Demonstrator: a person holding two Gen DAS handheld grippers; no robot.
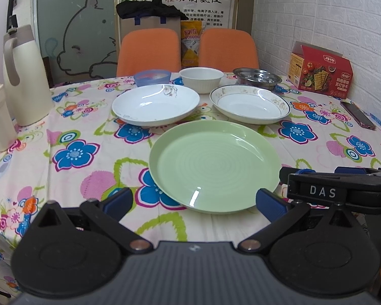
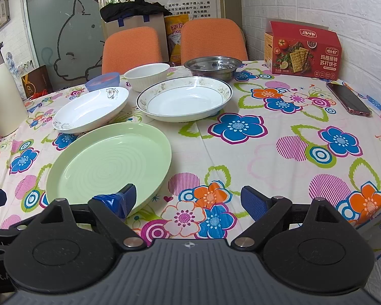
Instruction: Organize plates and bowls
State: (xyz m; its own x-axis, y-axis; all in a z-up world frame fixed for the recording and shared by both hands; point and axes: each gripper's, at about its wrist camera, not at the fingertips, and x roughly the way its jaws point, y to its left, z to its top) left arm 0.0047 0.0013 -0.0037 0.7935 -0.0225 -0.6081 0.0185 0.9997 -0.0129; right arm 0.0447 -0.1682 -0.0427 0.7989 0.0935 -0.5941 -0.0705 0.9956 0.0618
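Observation:
A pale green plate (image 1: 216,165) (image 2: 109,165) lies nearest on the flowered tablecloth. Behind it sit a white plate with a small flower print (image 1: 156,104) (image 2: 91,109) and a gold-rimmed white plate (image 1: 250,104) (image 2: 185,99). Further back stand a blue bowl (image 1: 152,77) (image 2: 102,81), a white bowl (image 1: 201,78) (image 2: 147,76) and a steel bowl (image 1: 257,76) (image 2: 213,66). My left gripper (image 1: 194,203) is open, just short of the green plate's near rim. My right gripper (image 2: 189,200) is open, to the right of that plate's near edge, holding nothing.
A red cracker box (image 1: 320,72) (image 2: 302,49) and a phone (image 1: 358,115) (image 2: 348,99) lie at the right by the brick wall. Cream jugs (image 1: 22,76) stand at the left. Two orange chairs (image 1: 149,50) face the far edge. The right gripper's body (image 1: 343,190) shows beside the plate.

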